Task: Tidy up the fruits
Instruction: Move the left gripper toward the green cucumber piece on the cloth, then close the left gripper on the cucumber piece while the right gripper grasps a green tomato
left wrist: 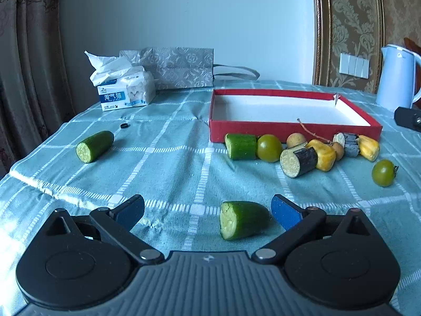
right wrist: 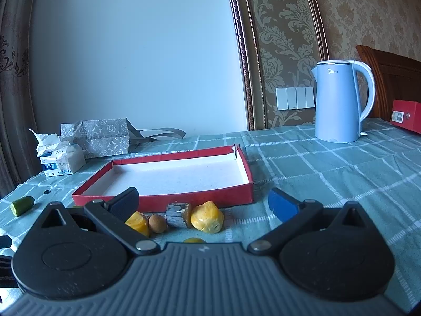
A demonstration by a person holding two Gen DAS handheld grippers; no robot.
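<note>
Two wrist views over one teal checked tablecloth (left wrist: 163,163). Left gripper (left wrist: 208,212) spread wide, low in the frame, a short green cucumber stub (left wrist: 243,220) lying between its blue pads (left wrist: 285,212), nearer the right-hand one, touching neither; long axis running left to right, pale cut face to the left. Only in this view: a second cucumber piece (left wrist: 94,146) at centre left, cut face toward the lower left, plus a third one (left wrist: 242,146), two green tomatoes (left wrist: 269,148) and a dark-skinned sliced chunk (left wrist: 298,162) crowded against the front wall of the shallow red cardboard tray (left wrist: 289,130), white inside.

Right gripper (right wrist: 202,201) likewise spread, gripping nothing, just behind yellow jackfruit pieces (right wrist: 207,217), a small brown longan (right wrist: 158,223) and a grey-dark chunk (right wrist: 176,215). Only here: whole pale blue electric kettle (right wrist: 339,102) at upper right, logo reading roughly "Midea", and a red box (right wrist: 406,115) with a barcode label at the right edge.

Tissue pack (left wrist: 126,92) at upper left, Chinese characters and a cat picture on the front. Grey patterned gift bag (left wrist: 179,67) behind it.
</note>
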